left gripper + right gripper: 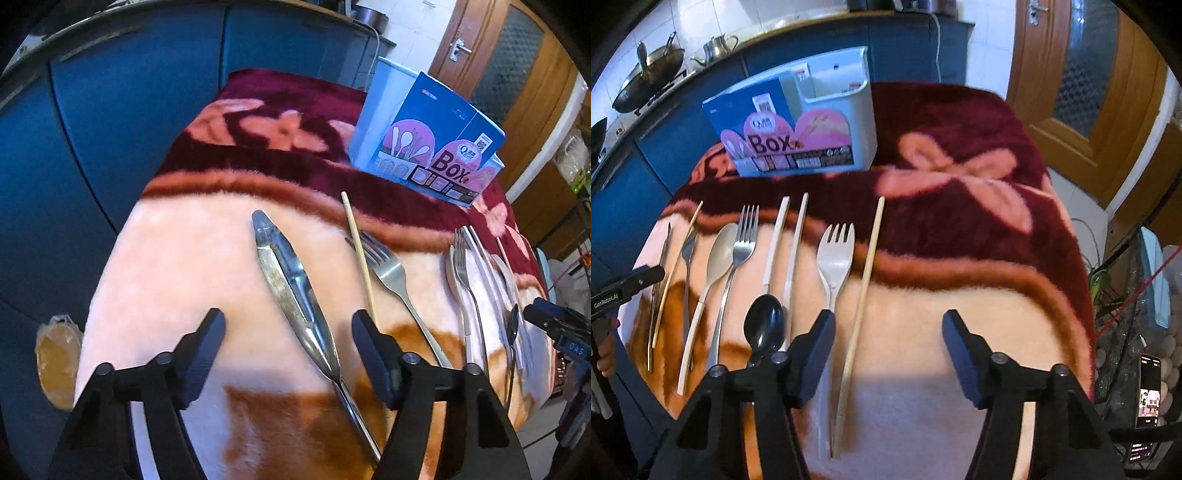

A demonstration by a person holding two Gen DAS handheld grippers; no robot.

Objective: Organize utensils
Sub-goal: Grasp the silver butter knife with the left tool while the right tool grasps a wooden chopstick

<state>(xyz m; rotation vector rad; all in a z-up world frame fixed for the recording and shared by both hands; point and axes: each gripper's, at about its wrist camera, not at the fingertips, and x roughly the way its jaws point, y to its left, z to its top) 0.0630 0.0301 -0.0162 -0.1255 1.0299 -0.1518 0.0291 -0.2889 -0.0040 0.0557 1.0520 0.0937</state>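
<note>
Utensils lie in a row on a plush pink and maroon blanket (184,266). In the left wrist view my left gripper (288,325) is open above metal tongs (291,291), with a wooden chopstick (356,243) and a metal fork (391,269) just to their right. In the right wrist view my right gripper (888,326) is open and empty over the blanket (960,295). To its left lie a wooden chopstick (866,288), a white plastic fork (833,258), a black spoon (764,325), two white sticks (792,251), a metal fork (738,251) and a spoon (720,254).
A blue utensil box (790,133) with a white holder (842,85) behind it stands at the back of the blanket; it also shows in the left wrist view (424,144). Blue cabinets (110,110) lie beyond the left edge. A wooden door (1089,92) is at the right.
</note>
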